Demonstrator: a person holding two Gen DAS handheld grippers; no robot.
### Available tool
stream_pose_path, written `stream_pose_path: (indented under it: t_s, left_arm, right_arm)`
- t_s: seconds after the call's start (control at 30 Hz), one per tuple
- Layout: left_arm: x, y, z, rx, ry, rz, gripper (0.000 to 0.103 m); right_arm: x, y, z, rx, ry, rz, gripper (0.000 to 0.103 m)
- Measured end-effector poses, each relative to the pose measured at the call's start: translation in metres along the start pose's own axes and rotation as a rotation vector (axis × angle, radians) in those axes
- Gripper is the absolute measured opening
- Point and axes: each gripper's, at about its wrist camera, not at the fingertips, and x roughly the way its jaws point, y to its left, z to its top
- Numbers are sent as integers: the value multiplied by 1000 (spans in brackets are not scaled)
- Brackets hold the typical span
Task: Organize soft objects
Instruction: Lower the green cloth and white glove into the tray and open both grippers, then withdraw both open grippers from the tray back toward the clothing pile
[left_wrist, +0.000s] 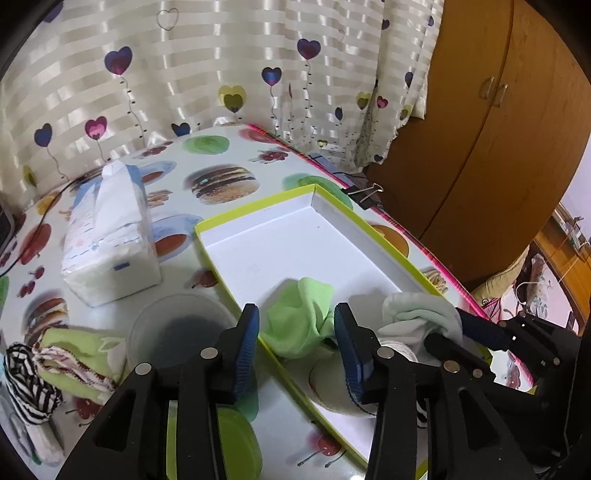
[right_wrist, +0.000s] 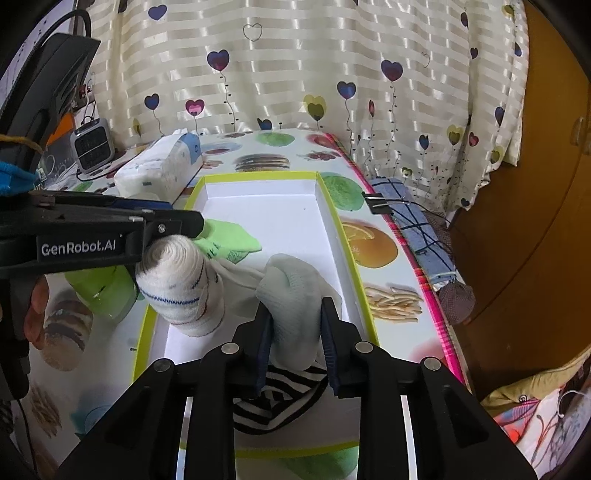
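Observation:
A shallow white box with a lime-green rim (left_wrist: 258, 206) (right_wrist: 328, 199) lies on the table. In it lie a light green cloth (left_wrist: 299, 317) (right_wrist: 229, 236), a white sock with blue stripes (right_wrist: 184, 288) and a black-and-white striped cloth (right_wrist: 277, 402). My right gripper (right_wrist: 295, 332) is shut on a pale white sock (right_wrist: 291, 295) (left_wrist: 417, 317) over the box's near end. My left gripper (left_wrist: 295, 350) is open above the green cloth, holding nothing; its arm shows in the right wrist view (right_wrist: 92, 232).
A tissue pack (left_wrist: 110, 236) (right_wrist: 162, 166) stands left of the box. A clear round tub (left_wrist: 181, 332), a green cloth with trim (left_wrist: 74, 362) and a striped sock (left_wrist: 29, 384) lie at the near left. A binder clip (left_wrist: 365, 194) sits on the table's right edge.

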Motion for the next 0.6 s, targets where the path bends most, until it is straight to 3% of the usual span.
stream_pose_path:
  t_s: [0.13,0.6]
  left_arm:
    - [-5,0,-3,1,0,4,42]
    - [-45,-2,-15,-4,-52,11,46]
  right_arm:
    - [-6,0,1,10,-15,2,42]
    - [-28,5,4,13,-54,-10,42]
